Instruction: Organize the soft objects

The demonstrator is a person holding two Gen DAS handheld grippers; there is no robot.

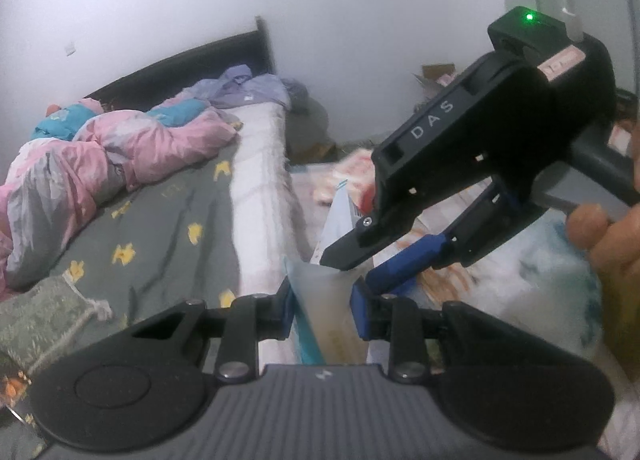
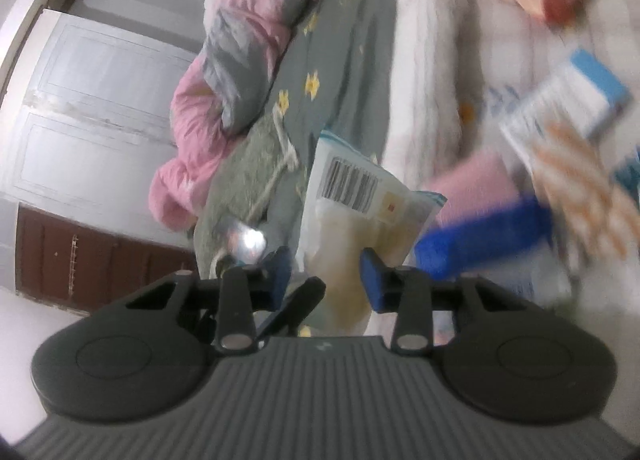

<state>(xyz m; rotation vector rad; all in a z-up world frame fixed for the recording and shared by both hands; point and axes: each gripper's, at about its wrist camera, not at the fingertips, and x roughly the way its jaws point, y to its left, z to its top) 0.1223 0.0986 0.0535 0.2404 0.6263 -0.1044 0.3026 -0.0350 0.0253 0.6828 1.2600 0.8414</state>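
A soft clear plastic packet [image 2: 352,216] with a barcode label and pale yellowish contents is held up in the air beside the bed. In the left wrist view it shows as a frosted bag [image 1: 320,300] between my left gripper's [image 1: 322,310] blue pads, which close on its sides. My right gripper [image 1: 356,260] comes in from the upper right with its jaws around the packet's top edge. In the right wrist view the right gripper [image 2: 326,274] has the packet between its blue pads, which touch it.
A bed with a grey sheet with yellow flowers [image 1: 160,220], a pink quilt [image 1: 100,156] and purple clothes [image 1: 248,88] lies to the left. Boxes and printed packages [image 2: 576,132] lie on the floor beside the bed. A white door [image 2: 92,112] stands behind.
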